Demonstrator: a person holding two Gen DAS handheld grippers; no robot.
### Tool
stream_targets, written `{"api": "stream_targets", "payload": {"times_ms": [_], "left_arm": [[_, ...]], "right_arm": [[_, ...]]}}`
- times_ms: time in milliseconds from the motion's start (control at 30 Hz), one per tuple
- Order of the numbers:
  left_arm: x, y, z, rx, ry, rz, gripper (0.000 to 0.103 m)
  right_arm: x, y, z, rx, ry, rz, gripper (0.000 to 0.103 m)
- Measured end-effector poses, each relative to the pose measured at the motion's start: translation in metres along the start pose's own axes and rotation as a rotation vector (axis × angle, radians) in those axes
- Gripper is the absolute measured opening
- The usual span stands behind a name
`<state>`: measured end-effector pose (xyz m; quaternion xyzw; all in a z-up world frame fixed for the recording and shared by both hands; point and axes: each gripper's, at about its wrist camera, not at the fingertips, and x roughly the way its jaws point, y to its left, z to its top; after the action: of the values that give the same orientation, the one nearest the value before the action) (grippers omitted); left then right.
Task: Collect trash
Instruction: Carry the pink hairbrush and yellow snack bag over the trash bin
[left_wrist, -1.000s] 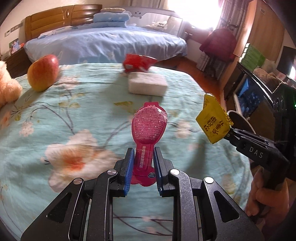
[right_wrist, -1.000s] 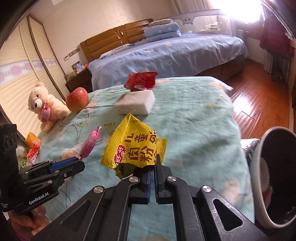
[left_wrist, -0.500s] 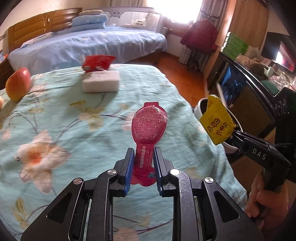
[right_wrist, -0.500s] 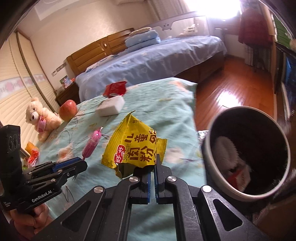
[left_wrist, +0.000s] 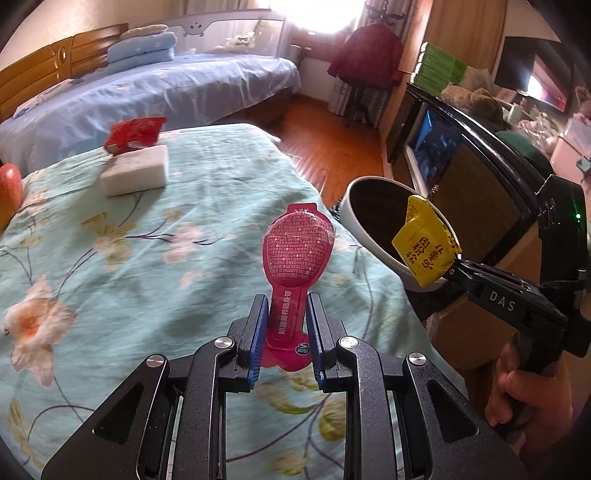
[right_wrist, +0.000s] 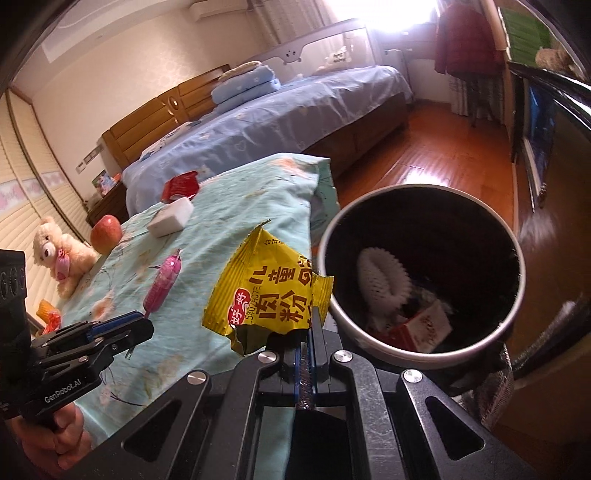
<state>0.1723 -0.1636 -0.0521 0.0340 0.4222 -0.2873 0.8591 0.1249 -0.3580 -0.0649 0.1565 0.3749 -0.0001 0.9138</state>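
Midway through. Left claw (left_wrist: 284, 325) clamped on pink wrapper (left_wrist: 295, 254), centre frame above the floral bed (left_wrist: 110, 295). Right claw (right_wrist: 308, 339) pinched shut on yellow packet (right_wrist: 269, 295), just left of the trash bin (right_wrist: 513, 321) rim, lower right. Some rubbish already inside. Left to collect: red wrapper (right_wrist: 181, 186), upper left, beside white block (right_wrist: 170, 218). Apple (right_wrist: 106, 229) and teddy bear (right_wrist: 55, 254) near, nothing blocking the bin.

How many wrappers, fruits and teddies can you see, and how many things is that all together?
Wrappers: 3, the yellow packet in the right gripper, the pink wrapper in the left gripper, and the red wrapper on the bedspread.
Fruits: 1, the apple.
Teddies: 1, the teddy bear.
Total: 5.
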Motion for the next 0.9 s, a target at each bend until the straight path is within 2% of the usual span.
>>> {"api": "stream_targets", "payload": {"times_ms": [900], "left_arm": [[0.021, -0.054, 0.012, 0.108, 0.030, -0.029, 0.020]], "right_arm": [[-0.020, -0.052, -0.001, 0.083, -0.041, -0.068, 0.003]]}}
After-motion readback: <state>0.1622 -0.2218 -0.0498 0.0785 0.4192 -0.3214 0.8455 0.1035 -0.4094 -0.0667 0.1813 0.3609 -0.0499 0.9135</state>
